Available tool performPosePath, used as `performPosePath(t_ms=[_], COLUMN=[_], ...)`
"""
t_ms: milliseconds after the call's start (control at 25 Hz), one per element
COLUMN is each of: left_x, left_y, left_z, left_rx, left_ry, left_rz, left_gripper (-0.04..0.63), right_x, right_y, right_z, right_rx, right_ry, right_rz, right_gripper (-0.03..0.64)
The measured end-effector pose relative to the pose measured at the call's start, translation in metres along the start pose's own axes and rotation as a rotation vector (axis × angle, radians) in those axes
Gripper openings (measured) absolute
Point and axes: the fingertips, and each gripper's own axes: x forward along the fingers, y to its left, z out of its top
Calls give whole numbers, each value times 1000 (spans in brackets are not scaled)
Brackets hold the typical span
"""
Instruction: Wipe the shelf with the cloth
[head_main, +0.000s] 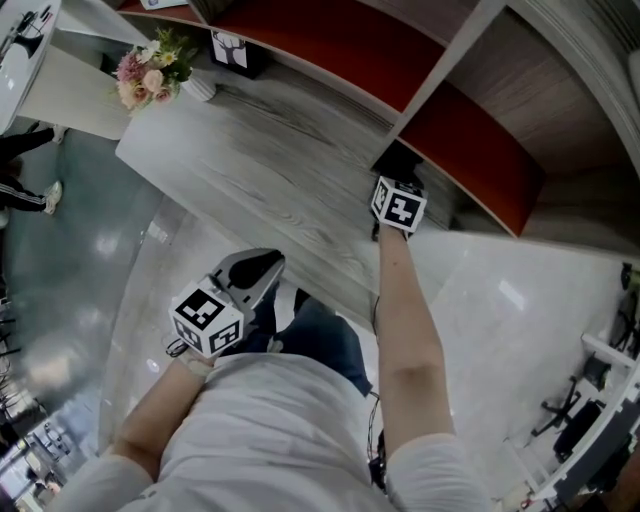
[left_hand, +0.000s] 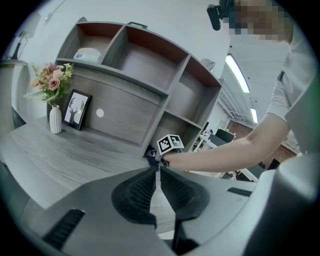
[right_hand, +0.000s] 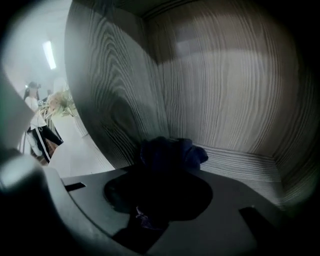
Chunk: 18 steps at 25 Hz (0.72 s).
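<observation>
Right, status. The shelf (left_hand: 125, 75) is a grey wood unit with open bays, and it stands on a long grey wood top (head_main: 250, 150). A picture frame (left_hand: 77, 110) leans against the shelf's lower panel at its left end, and a flower vase (left_hand: 55, 120) stands just beside the frame, in front of the shelf.

The right gripper (right_hand: 160, 187) is pushed into the shelf's bottom bay, the one just right of the closed panel, and angles down at the bay floor. Its jaws are clamped on the cloth (right_hand: 172, 152). The cloth is dark blue and bunched, sticks out past the jaw tips, and sits on the bay floor near the bay's left wall and back corner.

The left gripper (left_hand: 156, 172) hangs well clear in front of the shelf, off the edge of the top. Its jaws are nearly together with nothing between them. It looks idle.

Step in hand, as I read it: wiping the bottom bay, at or near its inner corner.

The next move likely calls for:
- Keep the cloth pressed on the bay floor and drag it across toward the open side.
- Keep the clamp tight so the bunch doesn't slip out.
- Watch clearance to the bay's left wall.
- The other bays look untouched, so most of the job seems left.
</observation>
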Motion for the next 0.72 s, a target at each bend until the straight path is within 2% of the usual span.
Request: performPosePath(t_ms=[120,320,600,720], left_x=[0,3,3,4], left_y=[1,0,0,-2], left_z=[1,1,1,2], left_rx=[-2,1,3,10], left_ry=[-1,1,3,3], left_rz=[5,0,-4,-11], left_gripper=[18,18,18,18], right_x=[-1,-7,-42,-62], right_y=[4,15,29,35], right_z=[5,15,51,71], right_rx=[94,299,457,461], right_ry=[-17,-112,-352,-430], right_rz=[40,143,352,447], right_gripper=[112,103,86,86])
